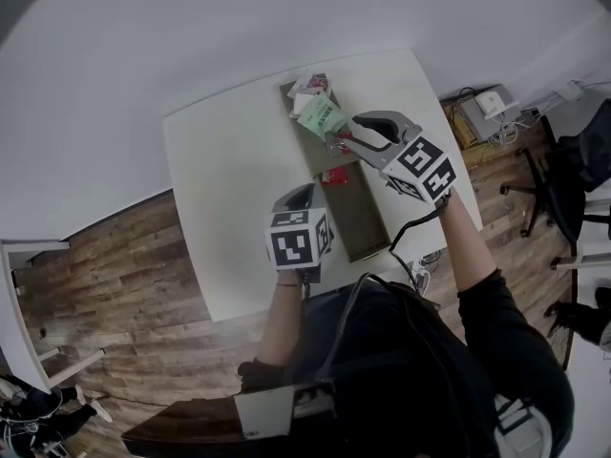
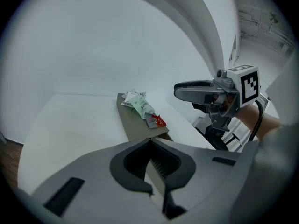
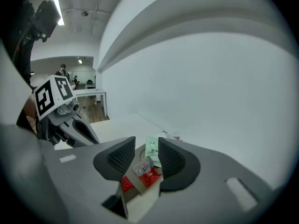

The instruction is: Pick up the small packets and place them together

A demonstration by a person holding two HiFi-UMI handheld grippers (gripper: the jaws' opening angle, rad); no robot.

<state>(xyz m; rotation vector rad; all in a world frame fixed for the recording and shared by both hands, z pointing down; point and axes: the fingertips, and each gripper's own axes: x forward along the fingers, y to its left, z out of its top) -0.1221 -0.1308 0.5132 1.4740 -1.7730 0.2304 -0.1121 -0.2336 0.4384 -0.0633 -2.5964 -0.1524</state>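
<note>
Between picks, I'd say: the right tool (image 3: 146, 146) hangs half open and empty over the long brown cardboard strip (image 1: 360, 219), the left tool (image 2: 149, 142) is closed on nothing, and next the stray small red packet (image 1: 334, 175) on that strip needs gripping and carrying up to the pale green packet (image 1: 322, 117).

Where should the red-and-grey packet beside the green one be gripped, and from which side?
Probably its red end, from above on the near side: the red-and-grey packet lies flat on the board, its grey end toward the green packet.
</note>
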